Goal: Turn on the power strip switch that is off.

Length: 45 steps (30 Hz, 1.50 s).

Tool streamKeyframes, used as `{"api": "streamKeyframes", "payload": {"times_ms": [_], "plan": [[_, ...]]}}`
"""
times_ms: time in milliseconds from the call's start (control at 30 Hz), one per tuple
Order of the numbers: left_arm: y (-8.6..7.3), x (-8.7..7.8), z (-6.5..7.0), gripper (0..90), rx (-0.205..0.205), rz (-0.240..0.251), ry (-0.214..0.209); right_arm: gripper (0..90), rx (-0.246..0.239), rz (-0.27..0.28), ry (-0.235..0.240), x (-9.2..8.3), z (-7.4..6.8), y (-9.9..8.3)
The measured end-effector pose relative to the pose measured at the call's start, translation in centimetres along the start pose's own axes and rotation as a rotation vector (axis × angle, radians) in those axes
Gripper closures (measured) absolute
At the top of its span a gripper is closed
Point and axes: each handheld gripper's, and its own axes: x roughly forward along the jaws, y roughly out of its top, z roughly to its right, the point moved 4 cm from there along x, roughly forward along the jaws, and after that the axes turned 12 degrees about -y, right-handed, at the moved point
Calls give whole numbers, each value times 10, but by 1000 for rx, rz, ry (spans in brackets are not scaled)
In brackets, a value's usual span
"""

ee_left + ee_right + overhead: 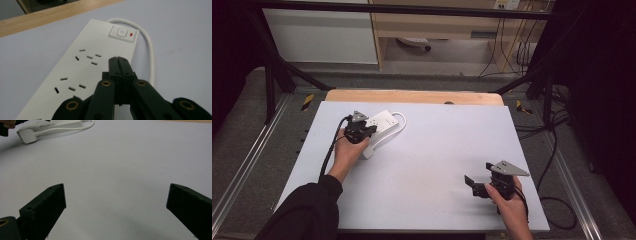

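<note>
The left gripper (117,58) has its jaws pressed together w/ nothing between them, tips hovering just over the top face of the white power strip (82,67); whether the tips actually touch the plastic can't be told. Ahead of the closed tips & slightly to their right sits the strip's switch panel (123,33), a rounded button w/ a small red indicator beside it. To the left of the jaws lie two groups of socket slots (87,57), one near the tips, another further back toward the gripper body. The white cord (150,50) leaves the strip's far end past the switch & curves back along the right side of the jaws. In the high view the left gripper (360,131) sits over the strip (381,121) at the far-left part of the white tabletop (437,150), w/ the strip's plug (368,151) beside the hand. The right gripper (116,206) has its jaws wide apart, nothing between them but bare tabletop; the strip's plug (27,135) & cord lie well ahead, off to the left of its jaws. In the high view the right gripper (472,184) is at the near-right part of the table, well apart from the strip.
</note>
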Motion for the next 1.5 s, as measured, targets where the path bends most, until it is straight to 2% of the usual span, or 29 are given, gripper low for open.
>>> {"api": "streamKeyframes", "payload": {"times_ms": [333,567,667,933,1300,1400,1500], "plan": [[2,0,1,835,-2,21,-12,29,-3,2,-1,0,0,0],[2,0,2,742,-9,28,-15,29,-3,2,0,0,0,0],[3,1,4,670,-16,34,-28,29,-3,2,0,0,0,0],[4,2,7,601,-6,49,-39,29,-4,0,2,0,0,0],[6,4,11,376,0,66,-54,29,-6,2,1,0,0,0],[6,5,13,248,-3,72,-69,29,-5,1,0,0,0,0],[8,4,15,122,-6,97,-83,29,-5,1,1,0,0,0]]}}
